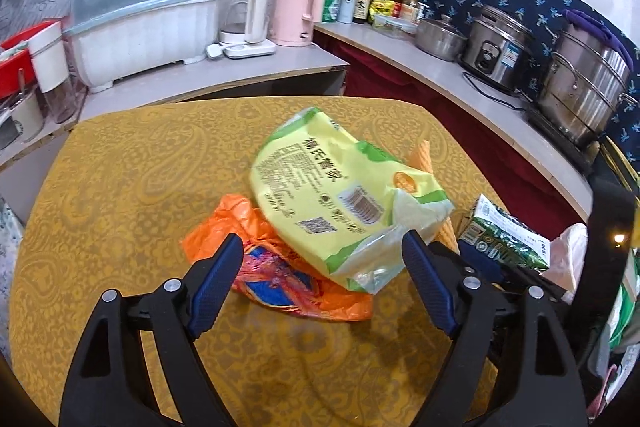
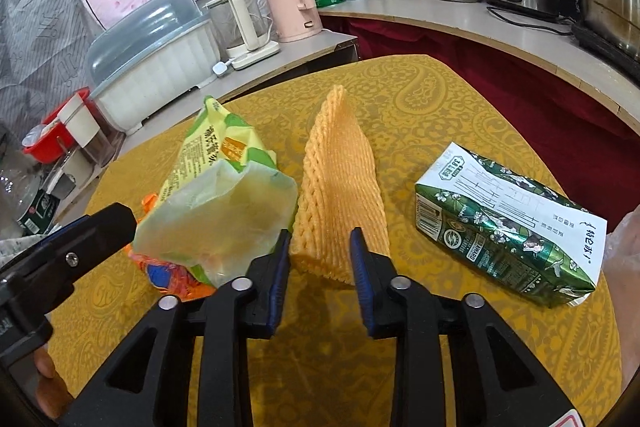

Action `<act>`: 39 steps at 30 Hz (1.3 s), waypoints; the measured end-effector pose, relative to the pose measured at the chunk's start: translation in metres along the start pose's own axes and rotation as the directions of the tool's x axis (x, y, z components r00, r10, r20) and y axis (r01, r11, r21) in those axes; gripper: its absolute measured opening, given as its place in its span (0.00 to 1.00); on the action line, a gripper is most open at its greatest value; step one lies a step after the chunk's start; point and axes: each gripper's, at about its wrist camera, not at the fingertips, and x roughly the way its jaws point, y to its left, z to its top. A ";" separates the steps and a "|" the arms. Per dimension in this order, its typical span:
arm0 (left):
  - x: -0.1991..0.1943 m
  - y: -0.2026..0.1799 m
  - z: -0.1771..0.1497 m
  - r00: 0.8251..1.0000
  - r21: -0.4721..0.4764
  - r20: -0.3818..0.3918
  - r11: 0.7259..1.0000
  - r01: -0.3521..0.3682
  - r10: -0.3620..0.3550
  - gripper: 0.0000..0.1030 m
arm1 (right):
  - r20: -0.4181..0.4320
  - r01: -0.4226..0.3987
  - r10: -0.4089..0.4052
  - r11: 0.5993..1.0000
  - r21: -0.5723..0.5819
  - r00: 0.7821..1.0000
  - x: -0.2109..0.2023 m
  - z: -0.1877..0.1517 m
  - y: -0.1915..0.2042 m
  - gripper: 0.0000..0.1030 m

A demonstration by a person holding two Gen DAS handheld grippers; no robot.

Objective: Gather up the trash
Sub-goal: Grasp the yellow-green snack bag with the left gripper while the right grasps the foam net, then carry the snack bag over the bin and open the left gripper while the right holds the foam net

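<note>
Trash lies on a table with a yellow patterned cloth [image 1: 120, 187]. My left gripper [image 1: 321, 245] is open wide; the clear end of a yellow-green snack bag [image 1: 320, 183] and a crumpled orange plastic bag [image 1: 280, 267] under it lie between its fingers, untouched. In the right wrist view my right gripper [image 2: 320, 239] has its jaws narrow but open around the near end of an orange foam net [image 2: 340, 179], which shows no squeeze. The snack bag [image 2: 216, 203] lies left of it and a crushed green-and-white carton [image 2: 504, 223] right of it.
Counters wrap the table's far side: a covered dish rack [image 1: 140, 23], kettles [image 1: 292, 7], bottles, steel pots [image 1: 580, 83] and a rice cooker [image 1: 496, 51]. A pale plastic bag [image 1: 568, 251] hangs at the table's right edge. Red tubs and jars [image 1: 48, 67] stand at left.
</note>
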 end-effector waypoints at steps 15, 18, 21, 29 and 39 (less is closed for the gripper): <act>0.036 -0.040 -0.007 0.997 0.146 -0.054 0.988 0.058 -0.051 0.49 | 0.038 -0.027 0.024 0.998 0.059 0.999 -0.019 -0.001 -0.031 0.10; 0.037 -0.047 -0.011 0.995 0.164 -0.076 0.983 0.083 -0.071 0.30 | 0.049 -0.029 0.026 0.998 0.059 0.998 -0.024 0.001 -0.032 0.10; 0.035 -0.055 -0.014 0.994 0.190 -0.081 0.978 0.087 -0.073 0.18 | 0.056 -0.033 0.029 0.998 0.061 0.998 -0.029 0.001 -0.033 0.10; 0.008 -0.063 -0.009 0.996 0.174 -0.037 0.980 0.092 -0.087 0.01 | 0.106 -0.050 0.043 0.997 0.059 0.993 -0.062 0.004 -0.034 0.10; -0.064 -0.081 0.014 0.988 0.148 0.085 0.982 0.113 -0.127 0.01 | 0.219 -0.067 0.053 0.996 0.056 0.974 -0.129 0.014 -0.040 0.10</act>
